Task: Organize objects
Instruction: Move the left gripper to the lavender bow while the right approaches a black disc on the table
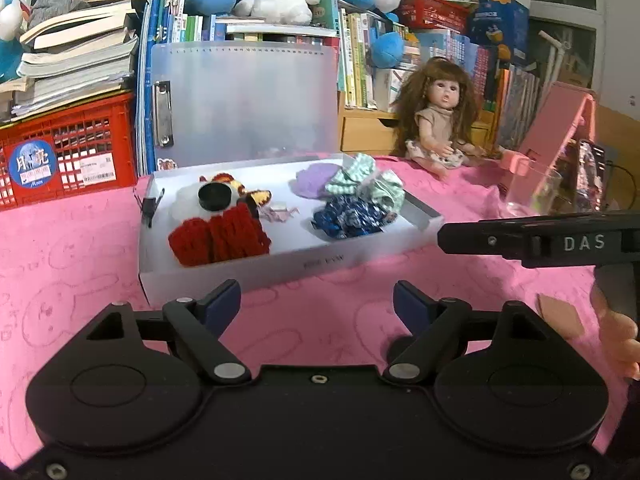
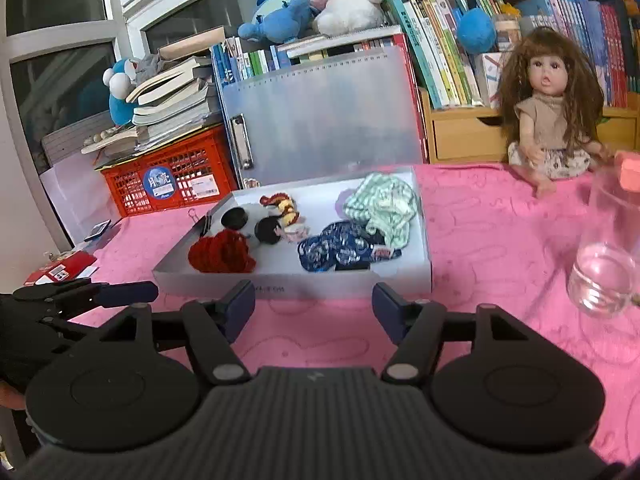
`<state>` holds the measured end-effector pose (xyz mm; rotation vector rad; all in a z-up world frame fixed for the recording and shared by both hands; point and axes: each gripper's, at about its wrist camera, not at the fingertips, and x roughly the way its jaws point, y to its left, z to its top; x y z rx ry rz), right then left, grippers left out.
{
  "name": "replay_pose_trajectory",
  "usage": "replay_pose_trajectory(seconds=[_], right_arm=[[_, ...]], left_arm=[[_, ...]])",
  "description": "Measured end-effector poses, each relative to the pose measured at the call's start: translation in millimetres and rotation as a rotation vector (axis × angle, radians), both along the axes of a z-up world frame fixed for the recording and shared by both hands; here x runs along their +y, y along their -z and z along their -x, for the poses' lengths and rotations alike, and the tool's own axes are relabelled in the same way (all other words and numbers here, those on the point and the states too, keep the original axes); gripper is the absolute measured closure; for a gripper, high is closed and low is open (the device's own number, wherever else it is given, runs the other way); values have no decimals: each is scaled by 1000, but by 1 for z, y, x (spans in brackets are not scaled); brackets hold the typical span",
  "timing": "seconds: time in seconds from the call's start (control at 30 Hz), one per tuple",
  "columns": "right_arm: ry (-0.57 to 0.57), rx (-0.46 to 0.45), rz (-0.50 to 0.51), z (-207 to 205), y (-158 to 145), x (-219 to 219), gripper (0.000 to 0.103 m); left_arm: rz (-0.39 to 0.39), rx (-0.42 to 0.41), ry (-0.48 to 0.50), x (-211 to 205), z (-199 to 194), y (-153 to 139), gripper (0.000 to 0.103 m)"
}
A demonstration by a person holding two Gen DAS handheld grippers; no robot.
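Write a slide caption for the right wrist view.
Open right gripper faces a white box of scrunchies on the pink cloth, a glass to its right.

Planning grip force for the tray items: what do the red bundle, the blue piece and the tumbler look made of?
Red bundle: chunky knitted yarn, matte, ribbed stitches visible. Blue piece: probably thin printed fabric, slightly shiny, crumpled folds. Tumbler: clear glass or hard plastic, see-through with bright highlights at its thick base.
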<state>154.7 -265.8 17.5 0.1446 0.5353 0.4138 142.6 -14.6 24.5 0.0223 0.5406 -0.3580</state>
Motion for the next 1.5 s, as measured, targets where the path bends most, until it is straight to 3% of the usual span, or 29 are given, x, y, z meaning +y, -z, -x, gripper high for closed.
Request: replay_pose_trajectory(seconds=[0.83,1.5], right_arm=[[-29,26,48,34,6,3,22],[-52,54,69,41,18,14,21]], left_arm=[[0,37,67,4,67,7,19],[-6,58,185,-10,100,19,17]])
